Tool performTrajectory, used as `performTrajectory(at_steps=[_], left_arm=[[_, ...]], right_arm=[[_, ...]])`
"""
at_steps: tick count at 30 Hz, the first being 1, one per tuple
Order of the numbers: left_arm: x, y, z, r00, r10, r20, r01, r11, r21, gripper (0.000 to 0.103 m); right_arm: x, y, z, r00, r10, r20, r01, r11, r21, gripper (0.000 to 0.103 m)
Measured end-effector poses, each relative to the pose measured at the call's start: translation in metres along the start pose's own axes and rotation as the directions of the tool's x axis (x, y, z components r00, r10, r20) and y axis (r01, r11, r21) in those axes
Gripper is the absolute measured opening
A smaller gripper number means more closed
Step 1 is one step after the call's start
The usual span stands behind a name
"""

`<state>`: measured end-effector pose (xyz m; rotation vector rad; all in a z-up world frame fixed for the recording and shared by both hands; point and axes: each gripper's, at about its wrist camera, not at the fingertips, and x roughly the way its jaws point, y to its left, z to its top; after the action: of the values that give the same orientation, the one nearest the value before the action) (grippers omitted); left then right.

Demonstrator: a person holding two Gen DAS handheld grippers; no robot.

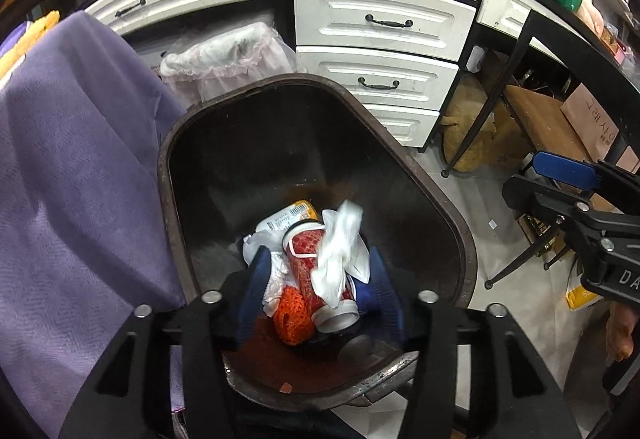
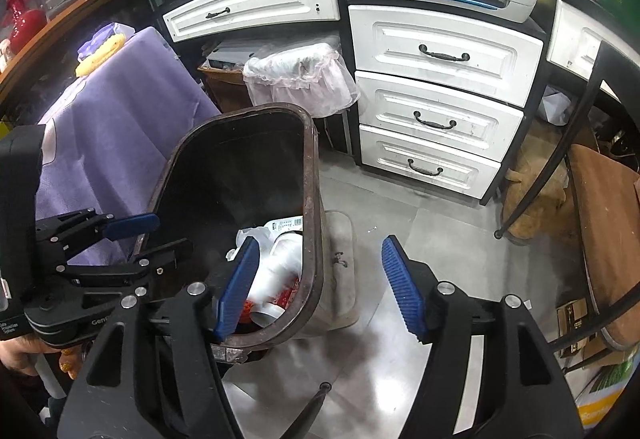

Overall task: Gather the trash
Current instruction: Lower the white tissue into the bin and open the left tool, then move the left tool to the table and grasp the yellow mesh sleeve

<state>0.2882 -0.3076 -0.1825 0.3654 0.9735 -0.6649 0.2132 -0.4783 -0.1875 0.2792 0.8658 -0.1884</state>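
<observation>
The left gripper (image 1: 316, 295) points steeply down into the mouth of a dark brown bin (image 1: 448, 199), its blue pads parted about halfway and pressing on nothing. Between and below them, on the bin's floor, lies the trash: a red and white cup (image 1: 308, 259) on its side, a crumpled white wrapper (image 1: 340, 251) blurred above the cup, an orange net (image 1: 292, 315) and a yellow-labelled bottle (image 1: 296, 213) further in. The right gripper (image 2: 320, 283) also tilts downward, its jaws wide and empty, straddling the bin's near right wall: one pad (image 2: 236, 287) inside the rim, the other over the grey floor (image 2: 460, 239). A purple cloth (image 1: 80, 159) hangs just beside the bin.
</observation>
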Motion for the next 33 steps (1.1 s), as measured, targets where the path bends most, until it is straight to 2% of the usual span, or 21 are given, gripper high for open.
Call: performTrajectory(at_steps=[4, 7, 18, 28, 33], left_arm=[[-0.003, -0.002, 0.000, 1.000, 0.009, 0.011, -0.009, 1.000, 0.003, 0.060], [-0.009, -0.004, -0.001, 0.999, 0.019, 0.030, -0.019, 1.000, 0.011, 0.066], [-0.046, -0.011, 0.000, 0.995, -0.001, 0.095, -0.001, 1.000, 0.022, 0.082], [-0.106, 0.002, 0.002, 0.980, -0.007, 0.200, 0.002, 1.000, 0.021, 0.093], [-0.128, 0.018, 0.003, 0.973, 0.026, 0.228, -0.034, 0.999, 0.031, 0.094]], right_arm=[[0.000, -0.003, 0.000, 1.000, 0.001, 0.003, -0.001, 1.000, 0.015, 0.065], [-0.002, -0.007, 0.001, 1.000, 0.002, 0.013, -0.003, 0.999, 0.040, 0.074], [-0.005, -0.010, 0.004, 0.999, 0.029, 0.022, -0.030, 0.997, 0.065, 0.076], [-0.011, 0.016, 0.026, 0.995, 0.089, 0.049, -0.091, 0.995, 0.028, 0.079], [-0.013, 0.039, 0.041, 0.989, 0.135, 0.058, -0.135, 0.991, -0.016, 0.079]])
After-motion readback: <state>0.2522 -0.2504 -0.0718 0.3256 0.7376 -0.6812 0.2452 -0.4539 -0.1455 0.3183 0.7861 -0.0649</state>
